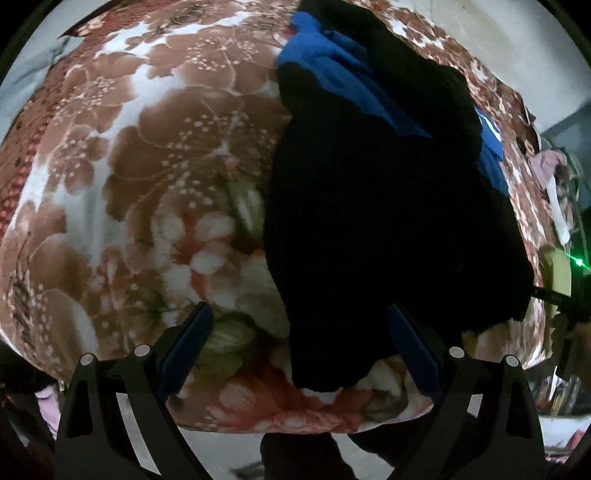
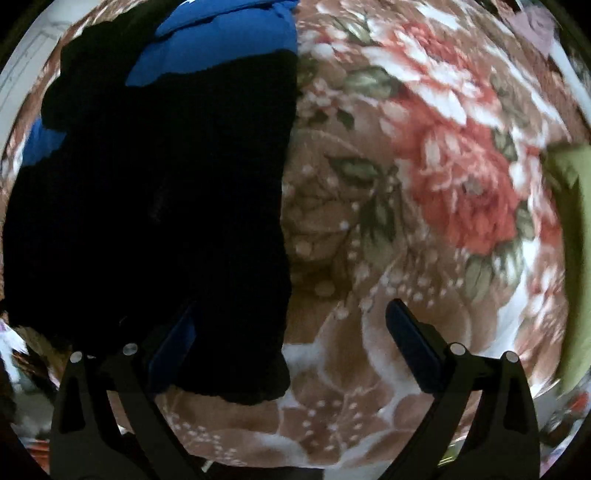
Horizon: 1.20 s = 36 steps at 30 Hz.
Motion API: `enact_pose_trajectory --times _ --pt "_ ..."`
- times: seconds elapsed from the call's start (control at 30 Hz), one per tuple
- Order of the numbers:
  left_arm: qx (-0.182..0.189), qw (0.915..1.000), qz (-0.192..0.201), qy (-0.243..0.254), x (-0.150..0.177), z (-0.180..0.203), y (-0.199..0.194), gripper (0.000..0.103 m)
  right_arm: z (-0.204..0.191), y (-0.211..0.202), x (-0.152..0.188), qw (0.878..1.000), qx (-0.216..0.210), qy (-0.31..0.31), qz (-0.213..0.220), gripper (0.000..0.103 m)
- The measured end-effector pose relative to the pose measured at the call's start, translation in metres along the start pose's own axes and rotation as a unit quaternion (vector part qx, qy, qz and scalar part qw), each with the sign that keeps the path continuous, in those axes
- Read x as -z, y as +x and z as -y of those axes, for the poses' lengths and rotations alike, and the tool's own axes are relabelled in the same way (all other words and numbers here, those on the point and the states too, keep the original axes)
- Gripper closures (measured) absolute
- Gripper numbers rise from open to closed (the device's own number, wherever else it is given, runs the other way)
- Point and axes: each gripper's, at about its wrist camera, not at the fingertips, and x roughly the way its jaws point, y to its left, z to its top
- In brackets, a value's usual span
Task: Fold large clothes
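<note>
A large black garment [image 1: 384, 206] lies on a floral blanket [image 1: 155, 155], with blue fabric [image 1: 332, 70] showing at its far end. My left gripper [image 1: 299, 332] is open just above the garment's near left edge, holding nothing. In the right wrist view the same black garment [image 2: 155, 206] fills the left half, with the blue fabric [image 2: 221, 40] beyond it. My right gripper [image 2: 291, 328] is open over the garment's near right edge; its left finger sits against the black cloth, its right finger over the blanket [image 2: 424, 166].
The blanket's near edge drops off just below my left gripper. Pink and white clothes [image 1: 550, 173] hang at the far right. A green cloth [image 2: 576, 240] lies at the right edge of the blanket. A pale wall [image 1: 480, 26] stands behind.
</note>
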Motion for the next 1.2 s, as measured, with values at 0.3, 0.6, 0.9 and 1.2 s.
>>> enact_pose_trajectory --times 0.3,0.6,0.9,1.2 --pt "0.083 0.9951 -0.043 -0.031 0.009 0.016 0.041 0.036 -0.013 0.007 0.005 0.997 -0.080 0.007 -0.003 0.023" --pt "0.070 0.9963 -0.044 -0.023 0.012 0.016 0.037 0.039 -0.009 0.024 -0.001 0.994 -0.100 0.028 -0.041 0.018" --pt "0.073 0.9965 -0.040 -0.002 0.016 0.027 0.030 0.055 -0.048 0.012 -0.007 0.994 -0.104 -0.018 -0.035 0.039" --pt "0.046 0.9985 -0.013 0.026 0.011 0.037 0.014 0.063 -0.076 0.014 -0.019 0.992 -0.110 -0.036 -0.044 0.056"
